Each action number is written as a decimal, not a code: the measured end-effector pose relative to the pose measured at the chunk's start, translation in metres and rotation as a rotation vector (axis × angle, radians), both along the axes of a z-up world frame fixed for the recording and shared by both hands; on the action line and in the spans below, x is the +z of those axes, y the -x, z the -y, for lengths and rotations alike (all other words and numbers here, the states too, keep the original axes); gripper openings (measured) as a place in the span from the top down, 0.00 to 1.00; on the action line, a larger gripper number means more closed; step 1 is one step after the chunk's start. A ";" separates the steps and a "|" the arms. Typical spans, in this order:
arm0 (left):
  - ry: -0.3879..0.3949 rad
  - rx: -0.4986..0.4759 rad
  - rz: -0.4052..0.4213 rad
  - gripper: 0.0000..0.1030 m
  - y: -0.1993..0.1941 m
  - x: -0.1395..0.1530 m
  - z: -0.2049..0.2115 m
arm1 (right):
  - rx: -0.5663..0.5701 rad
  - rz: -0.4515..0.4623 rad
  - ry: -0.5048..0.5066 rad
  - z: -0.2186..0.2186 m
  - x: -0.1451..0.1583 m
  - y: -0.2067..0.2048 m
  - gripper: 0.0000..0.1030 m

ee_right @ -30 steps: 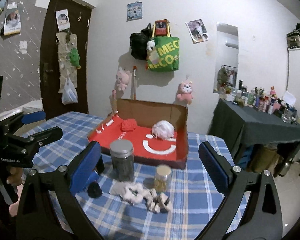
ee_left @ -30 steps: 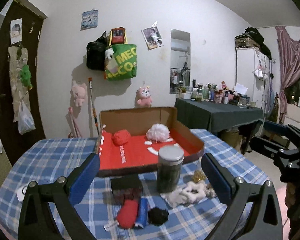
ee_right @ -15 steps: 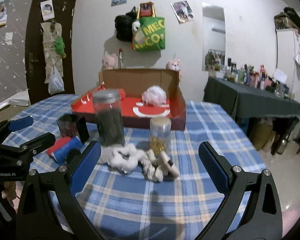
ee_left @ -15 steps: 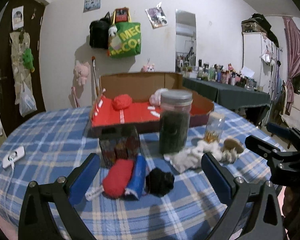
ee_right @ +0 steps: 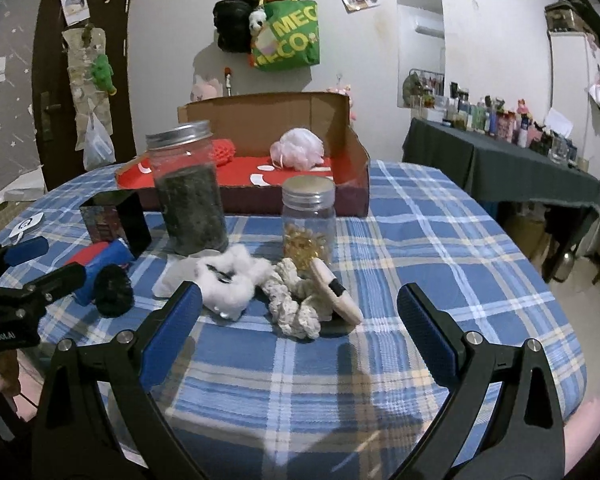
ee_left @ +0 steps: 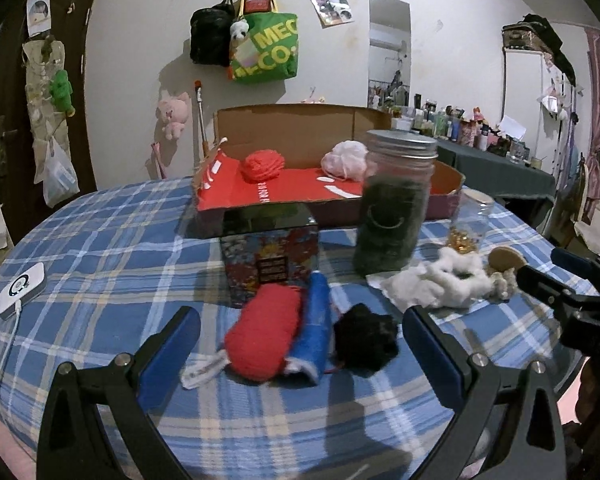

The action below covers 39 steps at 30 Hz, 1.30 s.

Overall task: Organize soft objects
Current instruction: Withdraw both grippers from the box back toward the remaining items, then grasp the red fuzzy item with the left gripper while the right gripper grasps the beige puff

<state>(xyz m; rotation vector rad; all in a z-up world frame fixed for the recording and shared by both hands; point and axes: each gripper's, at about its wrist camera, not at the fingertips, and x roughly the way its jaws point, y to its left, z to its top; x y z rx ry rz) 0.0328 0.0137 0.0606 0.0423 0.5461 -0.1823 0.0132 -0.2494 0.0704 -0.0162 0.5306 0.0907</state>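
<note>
The soft red yarn roll (ee_left: 266, 336) lies low in the middle of my left view, on the blue checked worktop (ee_left: 100, 248). A blue cloth roll (ee_left: 315, 328) touches it, and a fuzzy black ball (ee_left: 365, 336) sits just beside that. My left fingers (ee_left: 300, 354) are wide apart around them, holding nothing. In my right view, my right fingers (ee_right: 298, 330) are wide apart near a fluffy white scrunchie (ee_right: 230, 280) and a knobbly cream scrunchie (ee_right: 294, 304).
</note>
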 end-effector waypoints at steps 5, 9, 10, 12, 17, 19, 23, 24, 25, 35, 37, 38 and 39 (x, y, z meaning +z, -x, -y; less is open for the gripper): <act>-0.010 0.007 -0.038 0.00 -0.010 0.001 -0.016 | -0.009 -0.023 -0.017 0.011 -0.001 -0.008 0.03; -0.037 0.013 -0.058 0.00 -0.018 0.000 -0.025 | 0.000 -0.050 -0.069 0.026 -0.001 -0.016 0.03; -0.040 0.011 -0.064 0.00 -0.020 0.000 -0.027 | 0.003 -0.056 -0.081 0.029 -0.001 -0.018 0.03; -0.042 0.005 -0.071 0.00 -0.022 0.001 -0.031 | 0.007 -0.061 -0.098 0.035 -0.001 -0.021 0.03; -0.046 0.011 -0.083 0.00 -0.030 0.004 -0.042 | 0.024 -0.078 -0.153 0.049 0.002 -0.028 0.03; -0.059 -0.005 -0.094 0.00 -0.036 0.003 -0.044 | 0.026 -0.091 -0.171 0.053 0.002 -0.033 0.03; -0.060 -0.054 -0.139 0.03 -0.047 -0.001 -0.044 | 0.028 -0.123 -0.212 0.061 -0.001 -0.043 0.05; -0.061 -0.066 -0.152 0.04 -0.049 -0.003 -0.043 | 0.035 -0.136 -0.232 0.063 -0.002 -0.045 0.06; -0.062 -0.075 -0.163 0.07 -0.051 -0.006 -0.042 | 0.043 -0.152 -0.256 0.065 -0.004 -0.048 0.12; 0.013 -0.228 -0.228 0.63 -0.050 -0.014 -0.034 | 0.159 -0.298 -0.512 0.080 -0.027 -0.067 0.79; 0.001 -0.213 -0.221 0.64 -0.048 -0.013 -0.033 | 0.176 -0.290 -0.532 0.081 -0.024 -0.066 0.83; 0.003 -0.211 -0.221 0.65 -0.047 -0.012 -0.034 | 0.177 -0.288 -0.539 0.082 -0.023 -0.064 0.85; 0.009 -0.203 -0.219 0.65 -0.046 -0.011 -0.035 | 0.179 -0.281 -0.535 0.083 -0.020 -0.062 0.86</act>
